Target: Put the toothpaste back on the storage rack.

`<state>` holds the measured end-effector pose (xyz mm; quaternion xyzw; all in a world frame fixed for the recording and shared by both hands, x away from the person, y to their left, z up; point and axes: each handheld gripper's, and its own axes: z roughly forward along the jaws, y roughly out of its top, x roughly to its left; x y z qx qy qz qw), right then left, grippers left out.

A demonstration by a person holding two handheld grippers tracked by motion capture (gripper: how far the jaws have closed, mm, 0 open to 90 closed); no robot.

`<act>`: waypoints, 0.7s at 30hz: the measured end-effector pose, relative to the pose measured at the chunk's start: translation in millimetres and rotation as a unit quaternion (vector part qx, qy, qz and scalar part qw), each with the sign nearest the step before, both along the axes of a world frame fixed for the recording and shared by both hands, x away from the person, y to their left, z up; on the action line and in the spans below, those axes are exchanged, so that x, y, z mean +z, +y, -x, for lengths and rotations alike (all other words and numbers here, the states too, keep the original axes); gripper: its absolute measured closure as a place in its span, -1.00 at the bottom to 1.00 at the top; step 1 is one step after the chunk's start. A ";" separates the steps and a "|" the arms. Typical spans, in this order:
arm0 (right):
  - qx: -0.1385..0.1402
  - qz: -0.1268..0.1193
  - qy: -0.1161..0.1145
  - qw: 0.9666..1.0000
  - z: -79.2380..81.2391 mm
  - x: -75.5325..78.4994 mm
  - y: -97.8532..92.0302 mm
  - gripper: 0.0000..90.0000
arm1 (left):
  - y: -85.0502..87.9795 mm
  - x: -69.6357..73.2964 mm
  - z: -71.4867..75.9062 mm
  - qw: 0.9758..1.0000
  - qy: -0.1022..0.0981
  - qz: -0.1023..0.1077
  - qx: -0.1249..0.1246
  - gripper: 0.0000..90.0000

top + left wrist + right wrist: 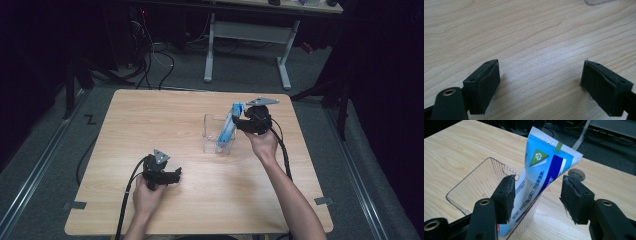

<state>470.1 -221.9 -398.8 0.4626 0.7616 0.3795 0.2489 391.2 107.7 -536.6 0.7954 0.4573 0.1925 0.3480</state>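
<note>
A blue and white toothpaste tube (544,170) stands tilted in a clear plastic holder (471,192) near the middle of the wooden table (150,125). My right gripper (536,197) is open, one jaw on each side of the tube's lower half; its left pad looks close to or touching the tube. In the high view the tube (229,124) leans right in the holder (212,135), with the right gripper (245,121) beside its top. My left gripper (176,175) rests low over the table's front left, open, with bare wood between its jaws (540,87).
A small grey round disc (576,174) lies on the table just behind the tube. A corner of the clear holder (596,2) is in the left gripper view. Beyond the table stands a white-legged desk (247,35), with cables (160,60) on the floor.
</note>
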 end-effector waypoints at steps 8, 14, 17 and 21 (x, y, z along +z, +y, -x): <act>-0.002 -0.007 -0.008 1.000 4.9 5.5 -6.2 0.00 | 0.0 0.0 0.0 1.000 0.000 0.000 0.000 -0.65; -0.005 -0.019 -0.013 1.000 9.0 10.4 -13.1 0.00 | 0.0 0.0 0.0 1.000 0.000 0.000 0.000 -0.65; -0.008 -0.022 -0.022 0.999 12.7 10.8 -16.8 0.01 | 0.0 0.0 0.0 1.000 0.000 0.000 0.000 -0.65; -0.013 -0.024 -0.022 0.999 17.3 8.2 -23.4 0.02 | 0.0 0.0 0.0 1.000 0.000 0.000 0.000 -0.65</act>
